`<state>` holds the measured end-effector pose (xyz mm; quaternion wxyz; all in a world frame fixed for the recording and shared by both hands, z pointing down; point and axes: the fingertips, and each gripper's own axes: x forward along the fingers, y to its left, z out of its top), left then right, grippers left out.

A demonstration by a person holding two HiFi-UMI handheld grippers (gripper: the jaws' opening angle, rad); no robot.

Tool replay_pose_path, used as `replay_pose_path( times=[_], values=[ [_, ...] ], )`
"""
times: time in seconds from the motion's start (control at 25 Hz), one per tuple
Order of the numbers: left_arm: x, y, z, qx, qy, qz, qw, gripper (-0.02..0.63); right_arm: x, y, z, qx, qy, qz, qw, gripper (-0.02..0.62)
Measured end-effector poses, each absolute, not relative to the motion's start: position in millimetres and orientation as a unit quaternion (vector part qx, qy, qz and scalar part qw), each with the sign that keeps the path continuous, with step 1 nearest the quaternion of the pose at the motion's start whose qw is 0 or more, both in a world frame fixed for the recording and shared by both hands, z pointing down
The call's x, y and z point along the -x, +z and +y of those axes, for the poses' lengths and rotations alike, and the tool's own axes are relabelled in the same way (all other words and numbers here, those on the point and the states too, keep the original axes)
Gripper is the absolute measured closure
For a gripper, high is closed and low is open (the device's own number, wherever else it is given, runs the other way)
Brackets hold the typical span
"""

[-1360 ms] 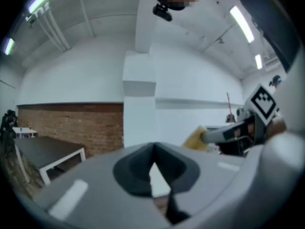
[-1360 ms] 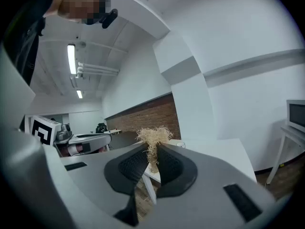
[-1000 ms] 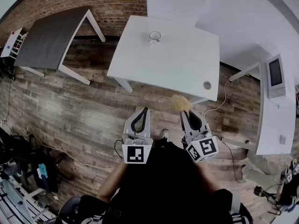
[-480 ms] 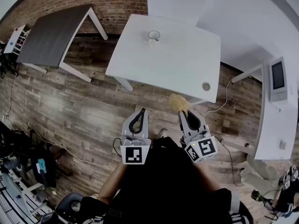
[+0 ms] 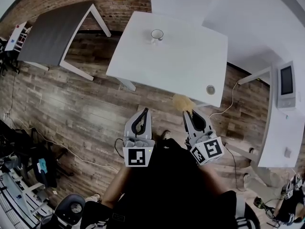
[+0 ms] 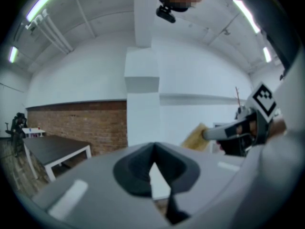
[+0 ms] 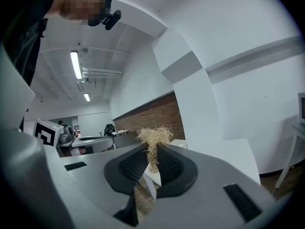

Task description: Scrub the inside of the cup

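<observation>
The approach is in hand: the right gripper (image 5: 191,116) grips a straw-like scrubber (image 5: 182,102) in its jaws, the left gripper (image 5: 144,113) has jaws closed on nothing, and the cup (image 5: 157,35) stands far across the white surface (image 5: 176,61) (well apart from both), so reaching it likely comes next.

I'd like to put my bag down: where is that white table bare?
Nearly all of the white table is bare: the stretch between the cup at its far edge and the small round disc by its near right corner. Nowhere is crowded.
</observation>
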<state>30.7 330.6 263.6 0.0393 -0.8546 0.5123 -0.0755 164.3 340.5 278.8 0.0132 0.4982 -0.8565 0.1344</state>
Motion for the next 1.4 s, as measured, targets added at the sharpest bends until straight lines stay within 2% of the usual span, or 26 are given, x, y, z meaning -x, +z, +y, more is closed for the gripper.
replay_pose_path(
  times=[0.76,1.4],
  values=[
    [22,276,175,0.906,-0.055,0.419,0.026,0.601,-91,271,197,-0.553,0.129,-0.823,0.029,0.554],
    [-19,316,79,0.897,-0.088,0.432,-0.032,0.601,-125,282,92,-0.522,0.141,-0.841,0.034,0.554]
  ],
)
